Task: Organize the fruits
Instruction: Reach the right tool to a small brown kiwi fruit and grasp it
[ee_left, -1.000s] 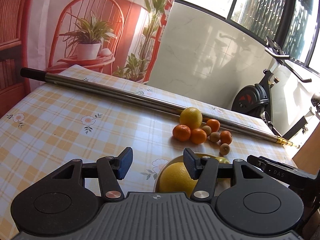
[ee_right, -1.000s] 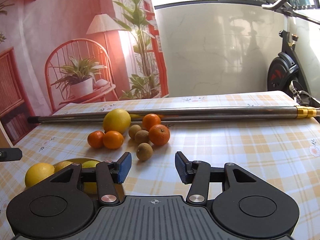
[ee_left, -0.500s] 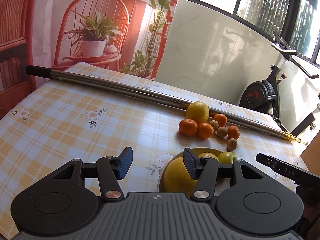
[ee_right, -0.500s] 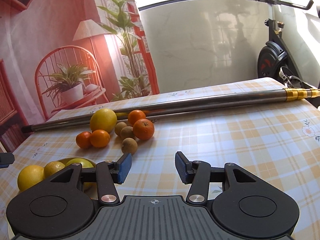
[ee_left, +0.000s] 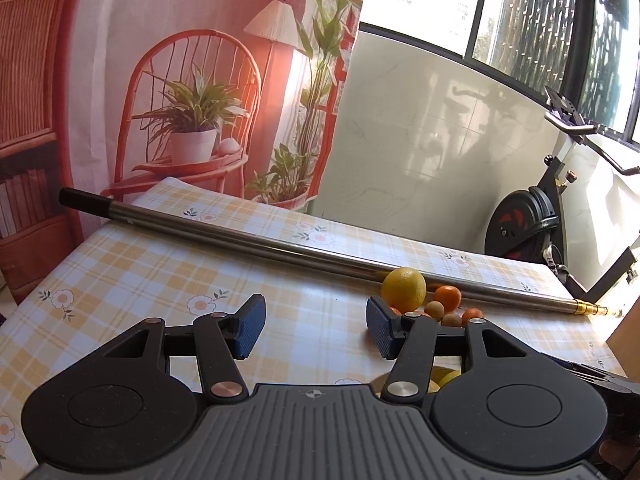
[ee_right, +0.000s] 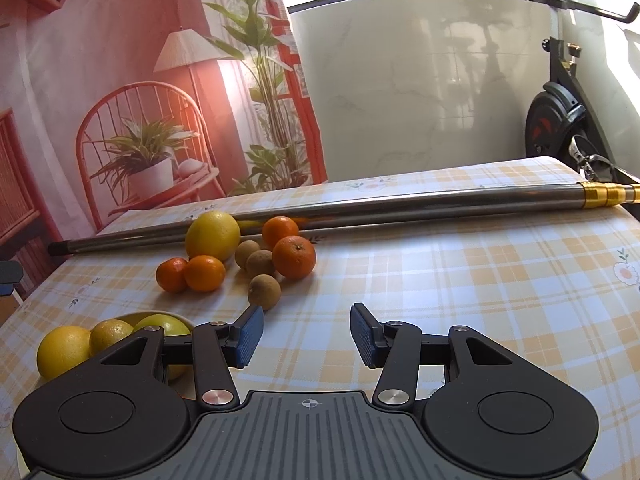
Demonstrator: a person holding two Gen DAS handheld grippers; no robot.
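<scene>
Four oranges (ee_right: 294, 262), three brown fruits (ee_right: 264, 291), one loose yellow citrus (ee_right: 213, 235).

You are looking at a table (ee_right: 460, 280) wearing a yellow checked cloth. A metal pole (ee_right: 360, 208) is lying across its upper part; loose fruit (ee_right: 248, 256) is clustering left of centre, touching it. A bowl (ee_right: 132, 317) is sitting at lower left.

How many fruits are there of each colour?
Yellow: 4, one big one loose on the table, three in the bowl.
Orange: 4.
Brown: 3.
Total: 11 in the right wrist view.
</scene>
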